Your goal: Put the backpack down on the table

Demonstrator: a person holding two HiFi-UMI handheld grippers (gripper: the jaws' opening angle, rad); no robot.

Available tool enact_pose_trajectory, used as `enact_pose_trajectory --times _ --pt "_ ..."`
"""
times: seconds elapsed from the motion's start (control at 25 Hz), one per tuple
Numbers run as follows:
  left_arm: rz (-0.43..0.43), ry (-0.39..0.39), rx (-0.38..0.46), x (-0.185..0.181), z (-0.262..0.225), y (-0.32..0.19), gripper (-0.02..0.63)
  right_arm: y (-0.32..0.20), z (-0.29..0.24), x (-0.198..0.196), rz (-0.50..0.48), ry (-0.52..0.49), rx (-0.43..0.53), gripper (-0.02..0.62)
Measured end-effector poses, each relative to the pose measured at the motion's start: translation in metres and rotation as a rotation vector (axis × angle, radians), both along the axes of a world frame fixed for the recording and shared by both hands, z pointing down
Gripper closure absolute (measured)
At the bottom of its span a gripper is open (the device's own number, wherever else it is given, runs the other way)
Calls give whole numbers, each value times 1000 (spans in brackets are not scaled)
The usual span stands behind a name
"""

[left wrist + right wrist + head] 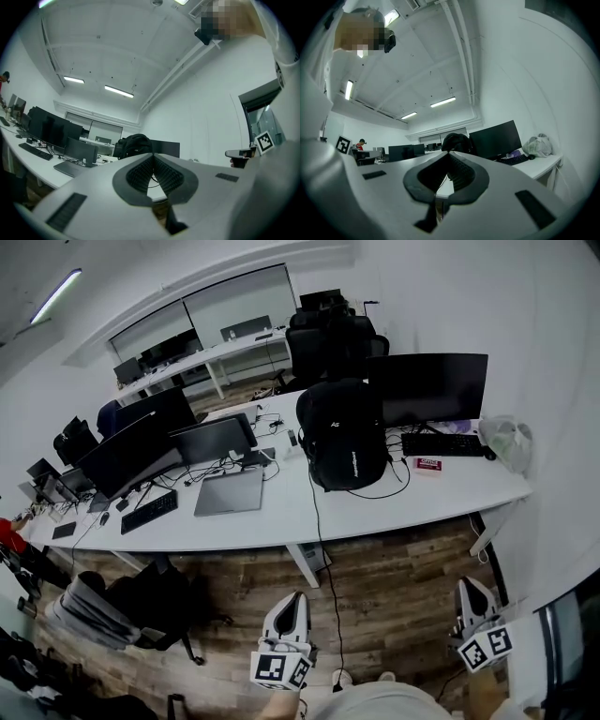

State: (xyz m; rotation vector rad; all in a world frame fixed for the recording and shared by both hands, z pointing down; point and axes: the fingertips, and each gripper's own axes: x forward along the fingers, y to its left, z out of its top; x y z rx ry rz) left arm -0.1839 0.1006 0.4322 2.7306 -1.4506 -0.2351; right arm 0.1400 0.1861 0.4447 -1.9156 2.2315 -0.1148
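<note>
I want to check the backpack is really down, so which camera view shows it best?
The head view: the backpack stands upright on the white table, seen whole from above. The left gripper view shows only its upper part, small, past the closed jaws; the right gripper view shows much the same.

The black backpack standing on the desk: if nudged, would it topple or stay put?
The backpack stands upright and bulges, so it is probably packed and heavy. Taller than its base, it might tip if pushed near the top. Its fabric would likely give.
</note>
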Motion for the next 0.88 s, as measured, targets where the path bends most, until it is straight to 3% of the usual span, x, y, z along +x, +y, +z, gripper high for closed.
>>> enact_pose_trajectory --times 0.88 --pt "-4 -30 -19 2 3 2 597 -3 3 8 -6 -11 -33 581"
